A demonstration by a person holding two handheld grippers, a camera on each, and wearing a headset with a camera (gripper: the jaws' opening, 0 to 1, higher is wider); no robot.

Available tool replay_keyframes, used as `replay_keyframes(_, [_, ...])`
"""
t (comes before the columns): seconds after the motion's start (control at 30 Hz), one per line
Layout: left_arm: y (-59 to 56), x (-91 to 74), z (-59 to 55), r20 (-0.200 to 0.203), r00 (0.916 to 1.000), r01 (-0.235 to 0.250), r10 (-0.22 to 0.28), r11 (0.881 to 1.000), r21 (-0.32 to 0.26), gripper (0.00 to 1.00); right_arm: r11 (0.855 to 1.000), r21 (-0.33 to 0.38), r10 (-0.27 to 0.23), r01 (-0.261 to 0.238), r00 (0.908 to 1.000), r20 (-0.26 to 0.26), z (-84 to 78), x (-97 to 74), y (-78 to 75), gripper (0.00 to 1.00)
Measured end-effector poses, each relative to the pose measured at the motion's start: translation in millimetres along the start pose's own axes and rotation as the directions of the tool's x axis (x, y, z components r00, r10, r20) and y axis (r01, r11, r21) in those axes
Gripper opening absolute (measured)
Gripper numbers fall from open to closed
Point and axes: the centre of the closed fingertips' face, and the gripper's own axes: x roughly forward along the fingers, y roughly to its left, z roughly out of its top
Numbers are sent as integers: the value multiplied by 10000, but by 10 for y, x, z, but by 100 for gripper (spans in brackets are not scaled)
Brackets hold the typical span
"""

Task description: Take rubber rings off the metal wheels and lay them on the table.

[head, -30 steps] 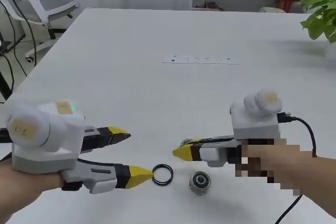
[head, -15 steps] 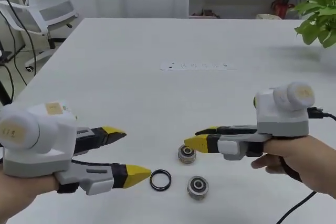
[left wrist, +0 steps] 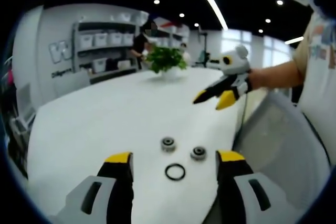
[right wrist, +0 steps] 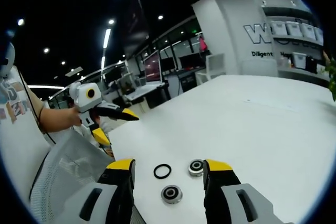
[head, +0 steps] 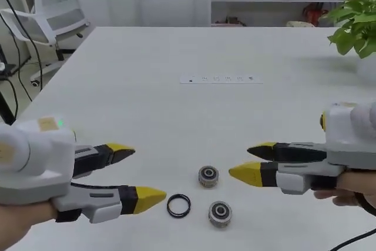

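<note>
A loose black rubber ring (head: 178, 206) lies flat on the white table (head: 176, 110) near its front edge. Two small metal wheels stand by it, one (head: 208, 176) just behind and one (head: 220, 213) to its right. My left gripper (head: 138, 174) hovers open just left of the ring, holding nothing. My right gripper (head: 249, 160) is open and holding nothing, a short way right of the wheels. The left gripper view shows the ring (left wrist: 175, 171) between its jaws, the wheels (left wrist: 168, 144) (left wrist: 198, 152) beyond. In the right gripper view the ring (right wrist: 162, 171) and wheels (right wrist: 196, 167) (right wrist: 171, 193) lie between its jaws.
A white power strip (head: 220, 79) lies flat at mid-table. A green plant (head: 355, 22) stands at the far right edge. Office chairs (head: 53, 4) and shelves stand beyond the table. A black cable (head: 352, 239) trails from the right gripper.
My right gripper has drawn back to the right and its jaws have parted, uncovering the second wheel. The left gripper, the ring and the other wheel have stayed put.
</note>
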Motion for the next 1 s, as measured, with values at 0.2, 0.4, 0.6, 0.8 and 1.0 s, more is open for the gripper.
replay_keyframes(0.2, [-40,-25,-18,-13,10000,-73,73,10000,-36,66,9995,-87,-288,288,9996,-34,-112,-154,-5,55])
replay_keyframes(0.4, [-49,-86,-55,-28,9998,-185,184,9996,-201,68,9984,-136,-550,550,9985,-9,-172,-308,-19,60])
replay_keyframes(0.6, [-76,-144,-84,-19,9996,-268,268,9991,-332,70,9963,-134,-845,845,9964,-31,-234,-428,-46,63])
replay_keyframes(0.8, [-86,-193,-71,35,9993,-376,377,9987,-339,73,9951,-232,-962,960,9953,-99,-281,-480,-34,67])
replay_keyframes(1.0, [-103,-222,-56,130,9989,-455,459,9985,-297,75,9943,-292,-1032,1030,9946,-70,-293,-510,-25,70])
